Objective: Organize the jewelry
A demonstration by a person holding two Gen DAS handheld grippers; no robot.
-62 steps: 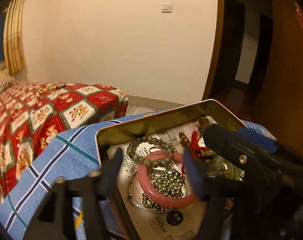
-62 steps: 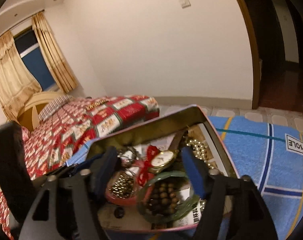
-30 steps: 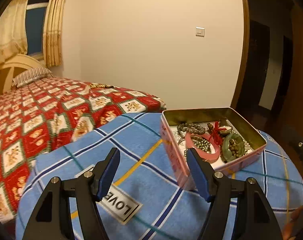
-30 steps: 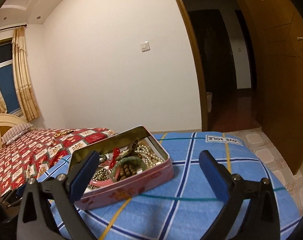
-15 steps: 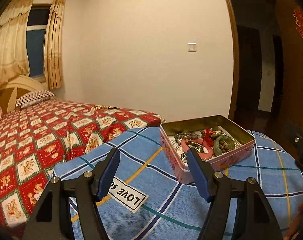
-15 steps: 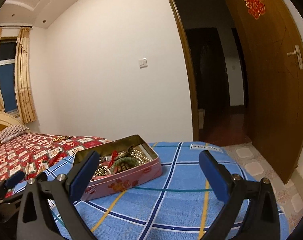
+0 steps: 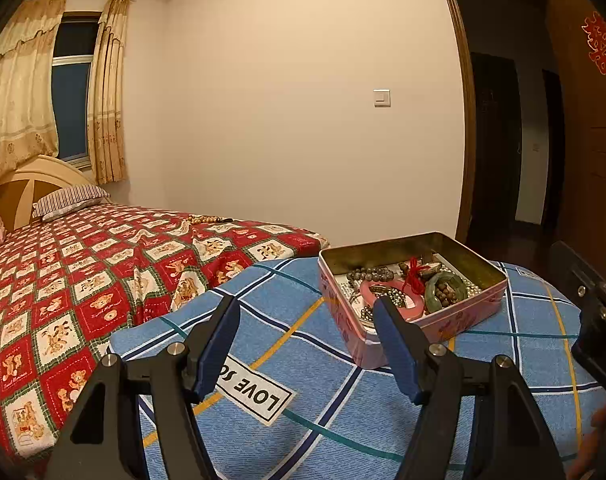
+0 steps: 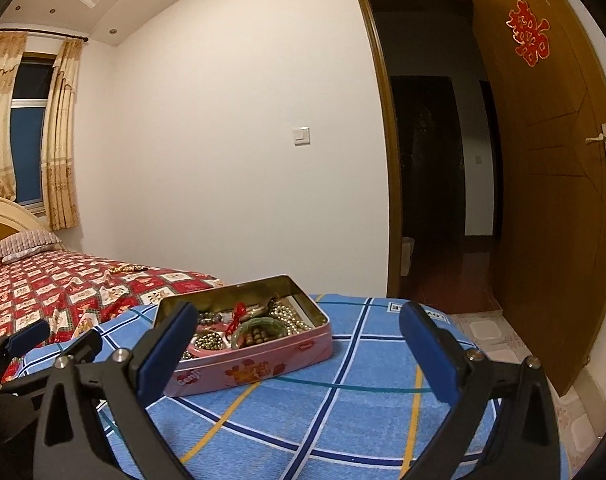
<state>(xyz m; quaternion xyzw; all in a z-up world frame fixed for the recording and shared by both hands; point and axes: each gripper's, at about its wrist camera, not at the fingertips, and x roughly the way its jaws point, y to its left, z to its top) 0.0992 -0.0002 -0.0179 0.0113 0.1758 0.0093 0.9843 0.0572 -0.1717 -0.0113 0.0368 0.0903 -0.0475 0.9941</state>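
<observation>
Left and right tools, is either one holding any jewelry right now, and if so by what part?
Nothing is held. The left tool and the right tool are both open and empty, short of the pink tin where the jewelry lies.

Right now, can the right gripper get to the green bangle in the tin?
Probably yes. The right gripper is open and empty, and the pink tin has no lid. The green bangle lies on top of the other jewelry with nothing over it. The gripper would only have to move forward and reach over the rim.

Red patterned bedspread (image 7: pixel 83 280), striped pillow (image 7: pixel 69 196), perhaps beads (image 7: pixel 207 220) on it.
</observation>
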